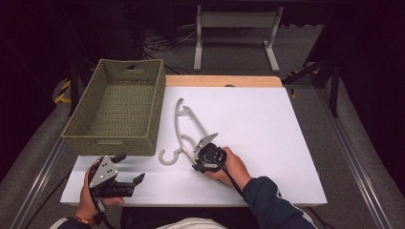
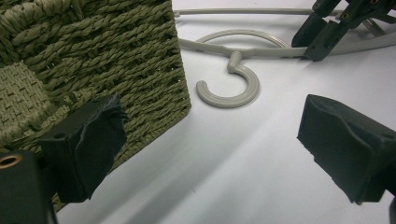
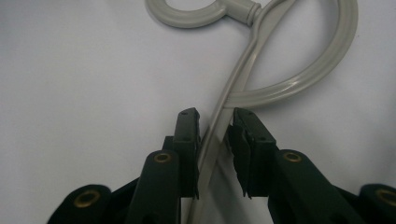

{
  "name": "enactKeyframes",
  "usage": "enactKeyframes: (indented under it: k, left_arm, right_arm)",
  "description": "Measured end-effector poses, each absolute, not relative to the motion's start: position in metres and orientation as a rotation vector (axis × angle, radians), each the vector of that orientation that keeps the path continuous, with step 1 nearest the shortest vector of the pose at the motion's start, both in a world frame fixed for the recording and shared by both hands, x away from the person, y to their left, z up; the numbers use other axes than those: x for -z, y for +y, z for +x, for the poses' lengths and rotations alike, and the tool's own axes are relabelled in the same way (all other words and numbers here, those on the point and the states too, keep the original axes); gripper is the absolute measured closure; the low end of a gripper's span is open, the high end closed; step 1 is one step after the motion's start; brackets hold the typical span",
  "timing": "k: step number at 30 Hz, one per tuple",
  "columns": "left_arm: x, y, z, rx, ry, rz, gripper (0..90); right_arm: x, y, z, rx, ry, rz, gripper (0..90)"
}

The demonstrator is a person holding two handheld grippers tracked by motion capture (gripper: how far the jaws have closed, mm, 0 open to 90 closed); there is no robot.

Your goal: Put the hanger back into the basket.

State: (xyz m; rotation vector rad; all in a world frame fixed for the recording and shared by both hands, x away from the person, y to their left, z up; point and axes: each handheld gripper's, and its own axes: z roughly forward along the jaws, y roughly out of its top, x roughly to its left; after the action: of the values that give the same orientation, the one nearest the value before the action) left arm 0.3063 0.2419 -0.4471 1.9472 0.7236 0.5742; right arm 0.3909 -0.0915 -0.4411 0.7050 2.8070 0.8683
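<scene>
Grey plastic is the material of the hanger (image 1: 184, 131), which is seen lying flat on the white bench (image 1: 267, 138) in the high view, a little left of the middle of the frame, with its hook at the lower end. Just to its left, in the upper left of the frame, a woven green basket (image 1: 117, 107) is placed. The right gripper (image 1: 206, 159) is seen at the lower centre, set on the hanger close to the hook, and it is held by the right hand (image 1: 234, 167). The left gripper (image 1: 129, 169) is seen at the lower left, near the front corner of the basket, with its jaws wide apart and nothing between them.

In the left gripper view, the two black jaws are seen far from each other at the lower left and lower right. The basket (image 2: 93, 60) takes the upper left, the hook of the hanger (image 2: 233, 86) lies at the upper centre, and the right gripper (image 2: 322, 39) is seen at the upper right, on the hanger arm.

In the right gripper view, the jaws are narrow, and an arm of the hanger (image 3: 219, 126) runs between them. The left pad is touching it; at the right pad it cannot be told whether a small gap is left. The hook is seen at the top of the frame.
</scene>
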Motion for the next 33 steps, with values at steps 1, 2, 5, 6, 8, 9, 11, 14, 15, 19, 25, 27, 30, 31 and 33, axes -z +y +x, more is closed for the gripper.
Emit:
enactKeyframes:
  k: [1, 2, 5, 6, 8, 9, 11, 14, 15, 19, 25, 27, 30, 31, 33]
  left_arm:
    - [0.447, 0.242, 0.306, -0.576, 0.721, 1.949, 8.1]
    - [0.447, 0.242, 0.306, -0.575, 0.719, 1.950, 8.1]
    - [0.447, 0.242, 0.306, -0.575, 0.720, 1.950, 8.4]
    - [0.447, 0.242, 0.306, -0.575, 0.720, 1.950, 8.5]
    - [0.447, 0.242, 0.305, -0.576, 0.717, 1.946, 9.2]
    - [0.447, 0.242, 0.305, -0.573, 0.714, 1.945, 9.3]
    - [0.447, 0.242, 0.305, -0.573, 0.713, 1.947, 9.3]
    - [0.447, 0.242, 0.306, -0.569, 0.710, 1.947, 9.3]
    - [0.447, 0.242, 0.306, -0.569, 0.711, 1.950, 9.3]
    - [0.447, 0.242, 0.306, -0.570, 0.711, 1.950, 9.3]
    - [0.446, 0.243, 0.304, -0.587, 0.711, 1.947, 11.5]
    - [0.446, 0.244, 0.304, -0.586, 0.709, 1.943, 11.5]
    - [0.446, 0.244, 0.304, -0.587, 0.713, 1.946, 11.8]
    - [0.446, 0.244, 0.304, -0.587, 0.713, 1.946, 11.9]
    - [0.446, 0.244, 0.304, -0.589, 0.711, 1.945, 12.0]
  right_arm:
    - [0.441, -0.091, 0.391, -0.862, 2.809, 0.704, 72.5]
    - [0.440, -0.091, 0.391, -0.854, 2.811, 0.704, 72.6]
    - [0.440, -0.091, 0.392, -0.846, 2.811, 0.707, 73.4]
    - [0.440, -0.091, 0.392, -0.846, 2.811, 0.707, 73.4]
    - [0.439, -0.093, 0.392, -0.820, 2.810, 0.705, 74.3]
    - [0.438, -0.094, 0.393, -0.808, 2.807, 0.710, 74.8]
    - [0.438, -0.098, 0.395, -0.799, 2.803, 0.728, 75.8]
    - [0.437, -0.099, 0.396, -0.785, 2.790, 0.728, 76.2]
    - [0.437, -0.099, 0.396, -0.784, 2.788, 0.729, 76.2]
    - [0.438, -0.097, 0.395, -0.765, 2.780, 0.727, 74.8]
    - [0.438, -0.100, 0.396, -0.786, 2.785, 0.735, 75.4]
    - [0.438, -0.102, 0.398, -0.777, 2.797, 0.723, 76.1]
    - [0.437, -0.102, 0.397, -0.757, 2.784, 0.715, 77.5]
    - [0.437, -0.102, 0.397, -0.757, 2.784, 0.715, 77.5]
    - [0.436, -0.106, 0.399, -0.733, 2.764, 0.721, 80.4]
